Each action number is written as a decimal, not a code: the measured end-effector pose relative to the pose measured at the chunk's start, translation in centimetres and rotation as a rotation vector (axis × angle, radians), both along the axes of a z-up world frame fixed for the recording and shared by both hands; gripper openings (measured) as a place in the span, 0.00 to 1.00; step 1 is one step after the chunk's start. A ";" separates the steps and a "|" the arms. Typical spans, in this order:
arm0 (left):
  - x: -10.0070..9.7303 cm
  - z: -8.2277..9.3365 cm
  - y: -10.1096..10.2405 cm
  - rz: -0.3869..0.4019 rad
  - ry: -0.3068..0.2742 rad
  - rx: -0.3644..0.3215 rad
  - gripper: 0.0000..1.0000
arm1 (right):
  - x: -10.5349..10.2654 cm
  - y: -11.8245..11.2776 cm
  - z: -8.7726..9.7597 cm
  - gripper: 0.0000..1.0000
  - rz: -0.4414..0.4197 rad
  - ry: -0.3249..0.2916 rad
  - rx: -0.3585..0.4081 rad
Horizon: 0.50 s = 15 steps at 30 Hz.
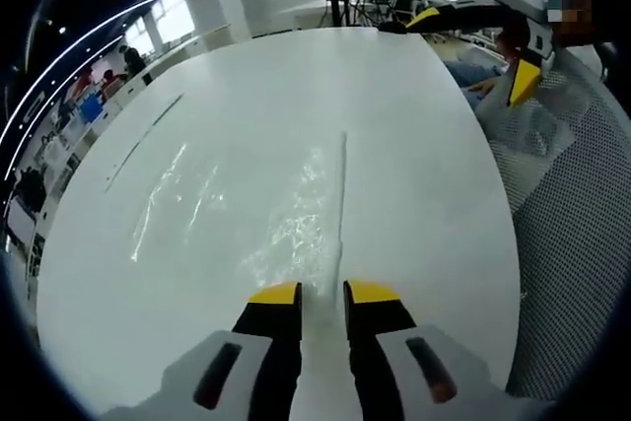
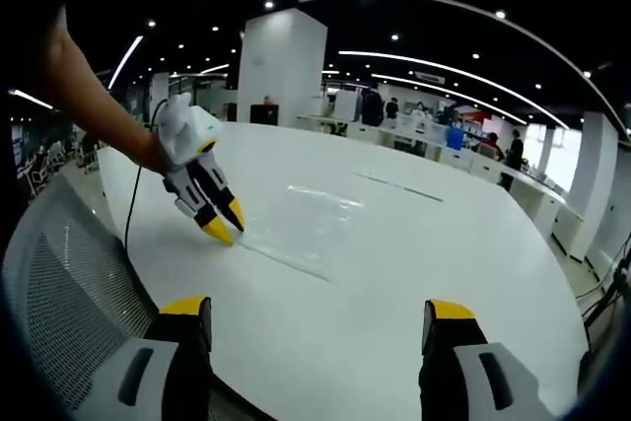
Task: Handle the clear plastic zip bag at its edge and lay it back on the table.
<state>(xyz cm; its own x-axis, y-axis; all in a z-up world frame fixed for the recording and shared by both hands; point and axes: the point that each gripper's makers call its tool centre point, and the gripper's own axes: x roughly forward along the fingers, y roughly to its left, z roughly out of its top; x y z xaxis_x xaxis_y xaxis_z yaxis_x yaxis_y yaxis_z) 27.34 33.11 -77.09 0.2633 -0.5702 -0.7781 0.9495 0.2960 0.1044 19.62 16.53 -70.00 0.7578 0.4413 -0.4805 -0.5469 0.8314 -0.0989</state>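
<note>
Count by kind. Bag (image 1: 261,209): one, clear plastic, flat on the table (image 1: 394,105). Table: one, white. Claws: two, the left claw (image 1: 321,295) at the bag's edge, jaws nearly together, and the right claw (image 2: 315,311), jaws wide apart. Mesh chair (image 1: 572,244): one. White pillar (image 2: 281,66): one close by. People in the background: several, too small to count exactly.

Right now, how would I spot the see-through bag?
Find the big white oval table. Flat on it lies the clear plastic zip bag, shiny and crinkly, its zip edge pinched by the left yellow-tipped claw. Nothing else there glints.
</note>
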 end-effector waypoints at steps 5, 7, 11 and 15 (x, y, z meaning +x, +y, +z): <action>-0.7 0.1 -0.4 -0.055 0.002 -0.016 0.07 | 0.0 0.0 0.0 0.88 -0.001 0.000 -0.003; -0.9 0.0 -0.4 -0.067 -0.002 -0.018 0.05 | 0.0 0.0 0.0 0.88 -0.001 0.000 -0.003; -0.8 0.0 -0.2 -0.060 -0.002 -0.040 0.04 | 0.0 0.0 0.0 0.88 0.000 0.002 -0.003; -0.9 -0.2 -0.3 -0.064 -0.001 -0.045 0.01 | -0.1 0.1 -0.1 0.87 0.005 0.007 -0.007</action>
